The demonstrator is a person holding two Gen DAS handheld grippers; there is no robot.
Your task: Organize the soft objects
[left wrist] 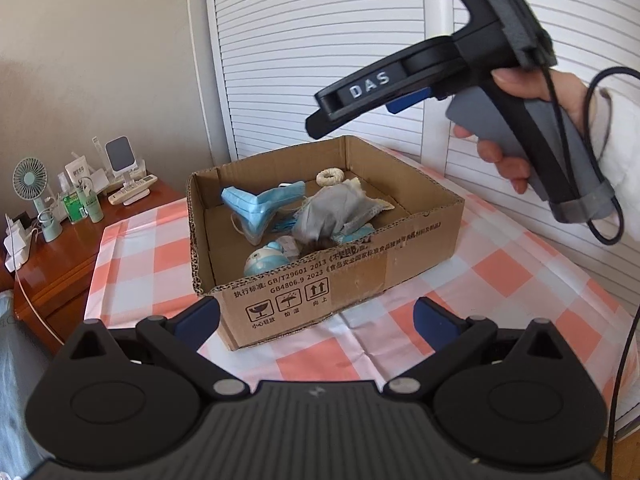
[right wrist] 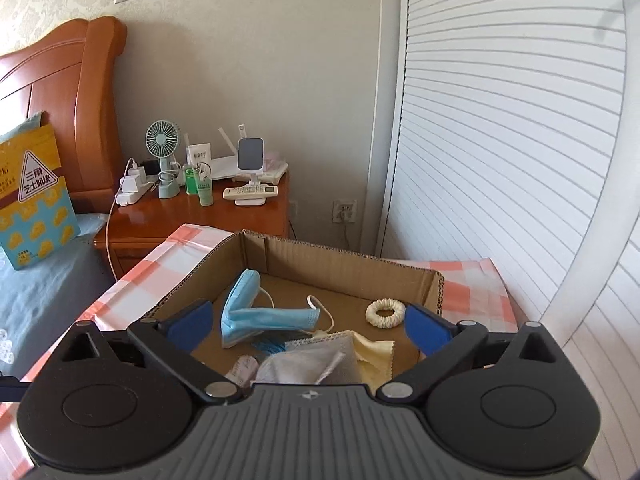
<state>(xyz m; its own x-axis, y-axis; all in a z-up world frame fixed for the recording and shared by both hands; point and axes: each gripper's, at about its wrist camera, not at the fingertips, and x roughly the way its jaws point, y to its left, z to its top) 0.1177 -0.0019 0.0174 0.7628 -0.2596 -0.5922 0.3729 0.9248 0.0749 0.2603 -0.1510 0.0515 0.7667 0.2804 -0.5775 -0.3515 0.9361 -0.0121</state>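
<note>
Tabletop (left wrist: 500, 272) under a pink-and-white check cloth; nightstand (right wrist: 192, 216) beyond it with a small fan (right wrist: 162, 140) and clutter.

Cardboard box (left wrist: 420, 248) sits on the cloth, open at the top. All the soft things we can see lie inside it: a grey cloth (left wrist: 332, 216) heaped in the middle, a blue face mask (left wrist: 256, 208) toward the far-left side, a pale yellow cloth (right wrist: 376, 356) partly beneath the grey one, a round blue toy (left wrist: 266, 260) in the near corner, and a cream scrunchie (right wrist: 385, 312) by the far wall.

Right gripper (right wrist: 306, 324) hangs over the box, jaws spread wide and holding nothing. Left gripper (left wrist: 316, 316) hovers before the box's near wall, jaws likewise spread and empty.

We judge this to be a pause between picks, or close to the end: nothing soft shows loose on the cloth. If more sorting is meant, the next move calls for lowering the right jaws onto one item, likely the grey cloth directly beneath them, and pinching a fold without snagging the mask loops.

Hard to read: something dark under the grey cloth, and a small pale item beside the toy. The right gripper's body hides the near box floor in its own view.
</note>
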